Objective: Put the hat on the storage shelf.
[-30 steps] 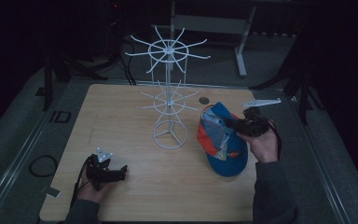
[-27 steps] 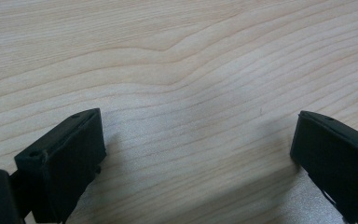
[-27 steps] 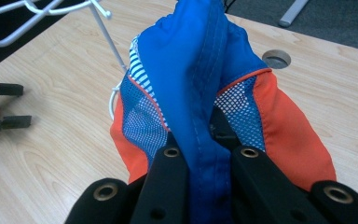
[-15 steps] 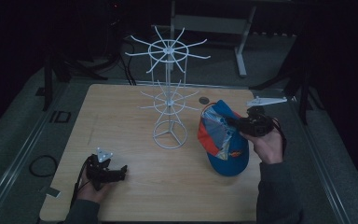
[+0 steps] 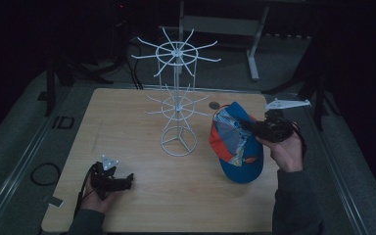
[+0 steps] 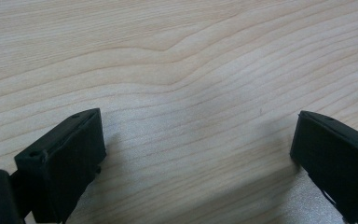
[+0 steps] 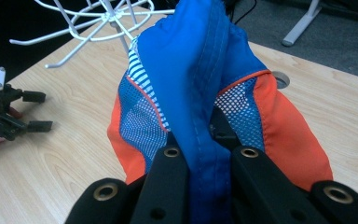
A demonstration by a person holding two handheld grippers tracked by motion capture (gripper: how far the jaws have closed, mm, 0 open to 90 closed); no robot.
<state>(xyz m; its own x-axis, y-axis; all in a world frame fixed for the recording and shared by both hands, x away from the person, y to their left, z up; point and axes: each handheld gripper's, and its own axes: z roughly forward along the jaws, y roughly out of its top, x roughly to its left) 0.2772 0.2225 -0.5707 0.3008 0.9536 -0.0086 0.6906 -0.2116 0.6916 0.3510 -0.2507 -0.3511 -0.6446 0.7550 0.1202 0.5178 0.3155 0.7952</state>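
Dim room, pale wooden table with white wire display rack; right of rack, right gripper clamped on blue-and-orange cap, crown hanging tableward; left gripper well left of rack, wide open, empty.

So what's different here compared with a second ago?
Little. The right gripper, its fingers shut on the blue and orange cap, has lifted the held edge slightly; the cap's brim end is near the table. Nothing was taken or let go. The left gripper rests open at the table's near left, and the white wire rack stands unmoved.
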